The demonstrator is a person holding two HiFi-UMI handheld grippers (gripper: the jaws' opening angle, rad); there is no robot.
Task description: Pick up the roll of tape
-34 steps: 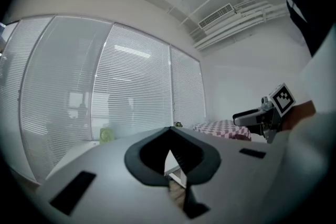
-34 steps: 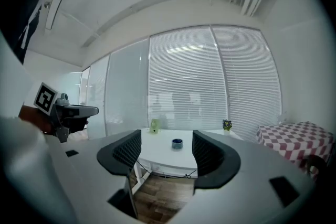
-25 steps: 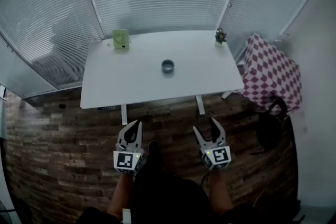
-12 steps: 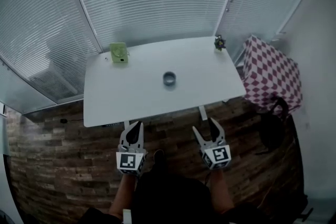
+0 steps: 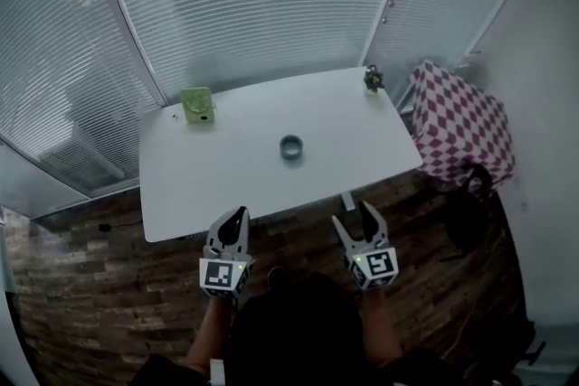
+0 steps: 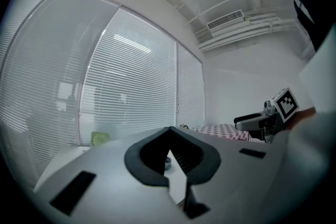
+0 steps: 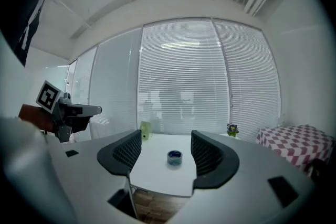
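Observation:
The roll of tape (image 5: 290, 146) is a small blue-grey ring lying flat near the middle of the white table (image 5: 217, 176). Both grippers hang short of the table's near edge, above the wood floor. My left gripper (image 5: 237, 220) has its jaws drawn together with only a sliver between them, nothing held. My right gripper (image 5: 353, 218) is open in a V and empty. Between its pads in the right gripper view (image 7: 166, 137) the tape (image 7: 175, 157) sits straight ahead, well beyond reach. The left gripper view shows only a sliver of the tape (image 6: 167, 161).
A green box (image 5: 197, 104) stands at the table's back left and a small potted plant (image 5: 372, 79) at the back right. A red-and-white checked cloth (image 5: 457, 127) covers something to the table's right. Window blinds (image 5: 262, 4) close off the far side.
The table and tape have slid lower and nearer in the head view. Both grippers keep their places in the view, with jaws unchanged.

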